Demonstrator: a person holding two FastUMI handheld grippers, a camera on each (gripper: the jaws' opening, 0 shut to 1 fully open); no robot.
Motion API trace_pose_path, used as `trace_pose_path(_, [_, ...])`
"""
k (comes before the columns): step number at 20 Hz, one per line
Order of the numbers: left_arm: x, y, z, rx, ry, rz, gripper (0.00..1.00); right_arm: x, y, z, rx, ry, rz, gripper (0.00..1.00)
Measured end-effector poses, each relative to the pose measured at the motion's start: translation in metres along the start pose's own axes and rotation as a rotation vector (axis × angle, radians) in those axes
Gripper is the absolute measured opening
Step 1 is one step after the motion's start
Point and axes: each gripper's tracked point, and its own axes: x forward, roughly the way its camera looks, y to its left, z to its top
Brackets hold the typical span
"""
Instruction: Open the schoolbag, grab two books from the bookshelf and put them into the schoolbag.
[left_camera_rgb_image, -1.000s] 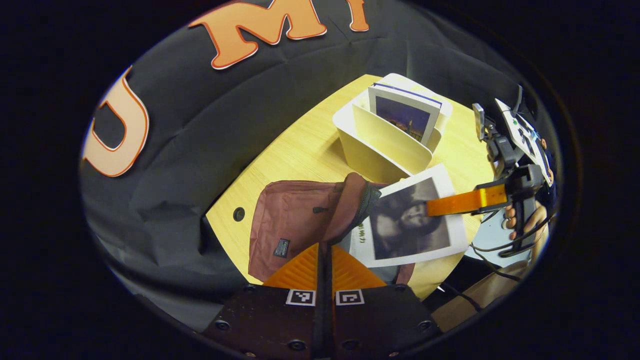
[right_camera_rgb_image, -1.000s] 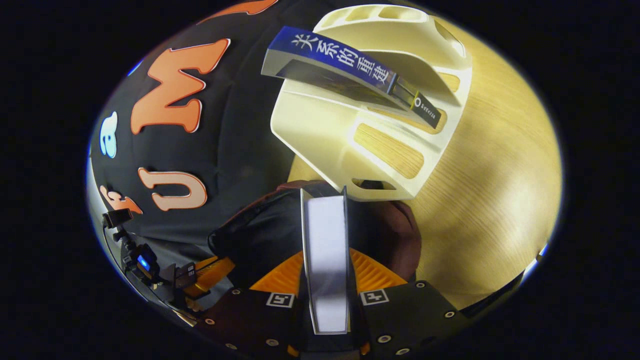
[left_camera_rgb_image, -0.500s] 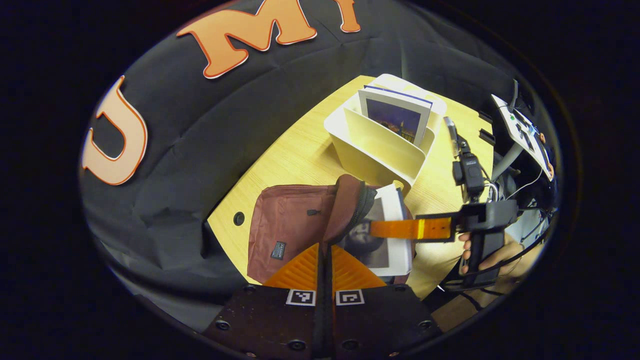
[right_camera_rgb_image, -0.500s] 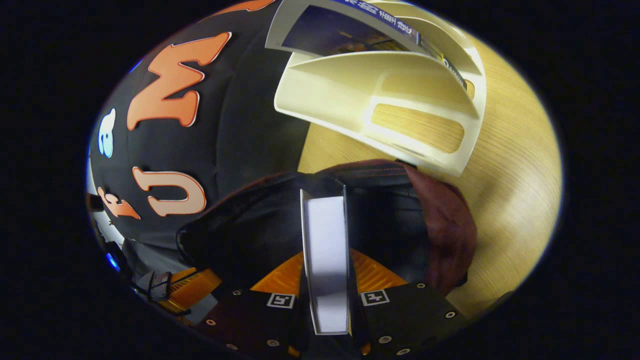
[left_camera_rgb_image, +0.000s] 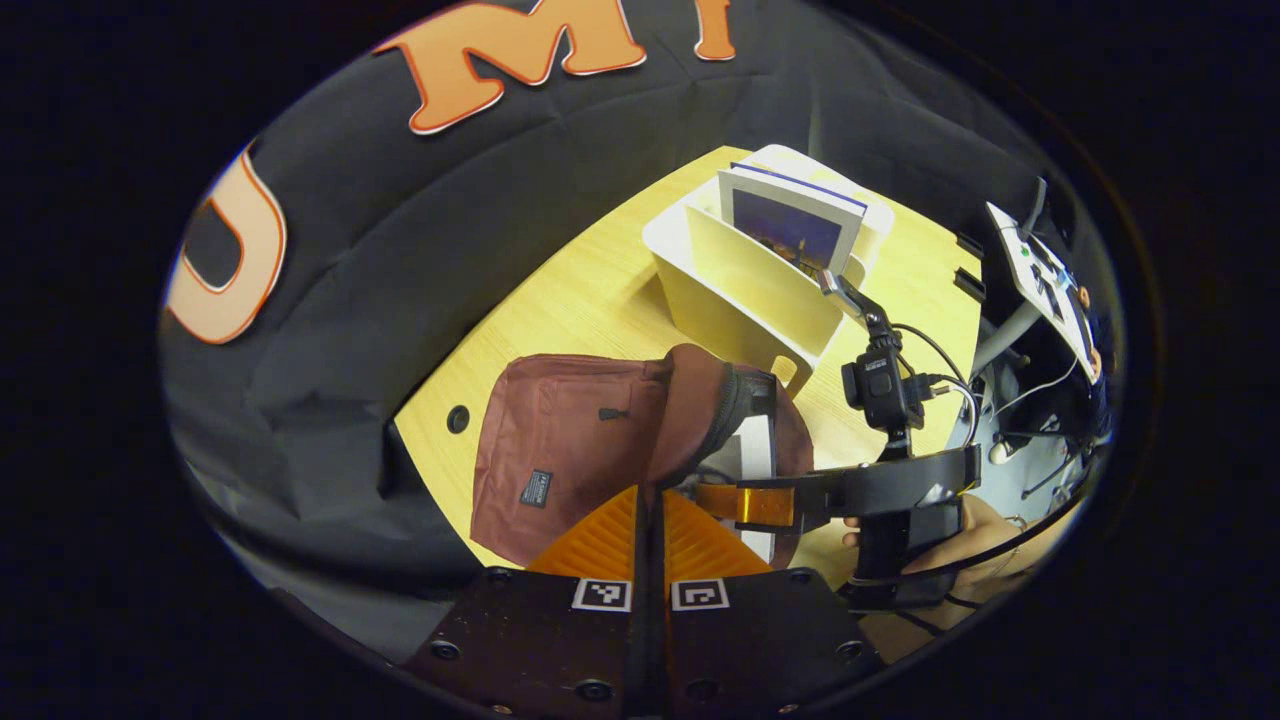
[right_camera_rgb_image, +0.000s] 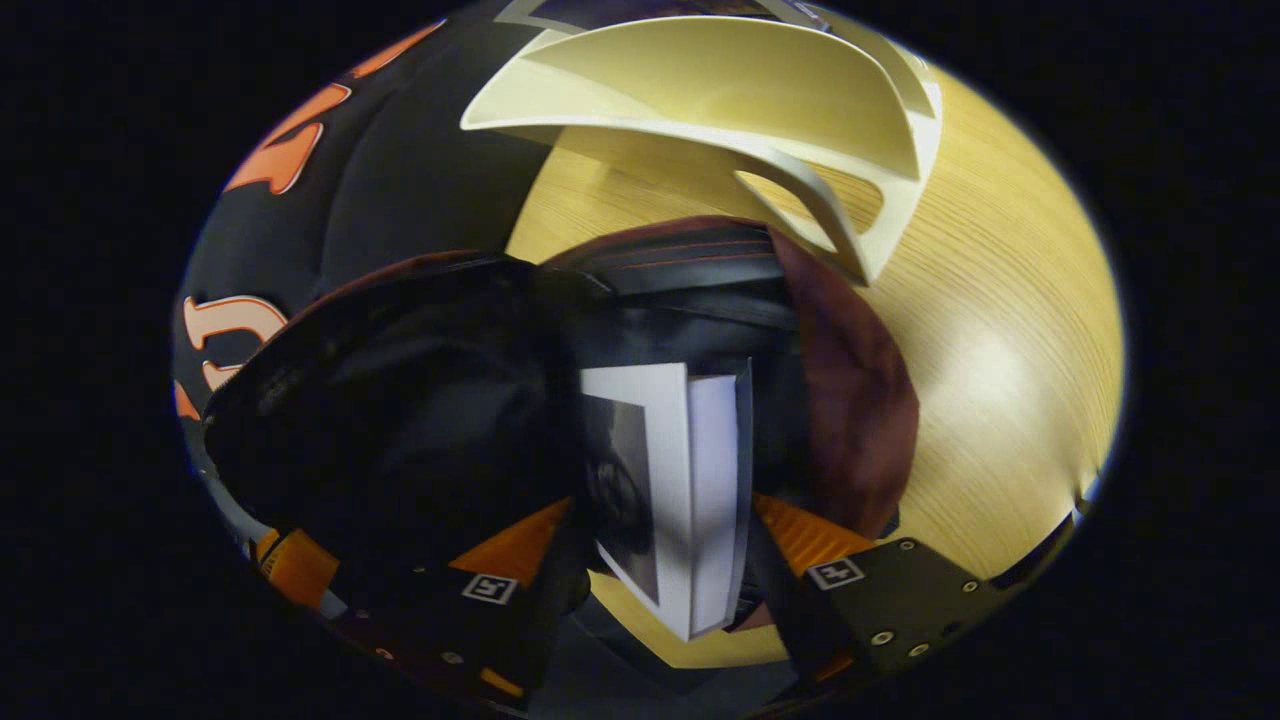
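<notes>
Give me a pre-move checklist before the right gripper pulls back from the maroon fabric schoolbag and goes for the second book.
1. Maroon fabric schoolbag mouth held open: ok, left gripper pinches its flap up.
2. White portrait-cover book in the mouth: ok.
3. Right gripper off that book: ok, jaws spread.
4. Book seated fully: cannot tell.
5. Blue-cover book upright in cream plastic bookshelf: ok.

Two books counted: one book with a white cover (left_camera_rgb_image: 752, 452) partly inside the bag, one book with a dark blue cover (left_camera_rgb_image: 788, 225) upright in the rack. One maroon schoolbag (left_camera_rgb_image: 580, 445), one cream bookshelf (left_camera_rgb_image: 745, 290) and one wooden surface (left_camera_rgb_image: 590, 300). Two grippers: left gripper (left_camera_rgb_image: 650, 525), right gripper (right_camera_rgb_image: 665, 560).
</notes>
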Motion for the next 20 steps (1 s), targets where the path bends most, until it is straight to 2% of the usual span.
trace_pose_path(1, [0.001,0.002,-0.002,-0.013,-0.001,-0.003,0.01,-0.004,-0.004,0.0,-0.01,0.009,-0.009,0.96])
trace_pose_path(2, [0.001,0.002,-0.002,-0.023,-0.001,-0.009,0.01,-0.012,-0.007,0.0,-0.02,0.016,-0.019,0.97])
trace_pose_path(6, [0.006,0.004,-0.006,-0.053,-0.003,-0.024,0.01,-0.042,-0.011,0.012,-0.042,0.005,0.014,0.98])
trace_pose_path(12, [0.007,0.0,-0.007,-0.042,-0.003,-0.036,0.0,-0.087,-0.024,0.036,-0.123,-0.045,0.042,0.98])
trace_pose_path(17, [0.005,0.006,-0.007,-0.031,-0.013,-0.029,0.01,-0.148,-0.06,0.071,-0.258,-0.107,-0.023,0.98])
trace_pose_path(20, [0.004,0.012,-0.009,-0.045,-0.019,-0.027,0.01,-0.182,-0.073,0.105,-0.378,-0.172,-0.099,0.98])
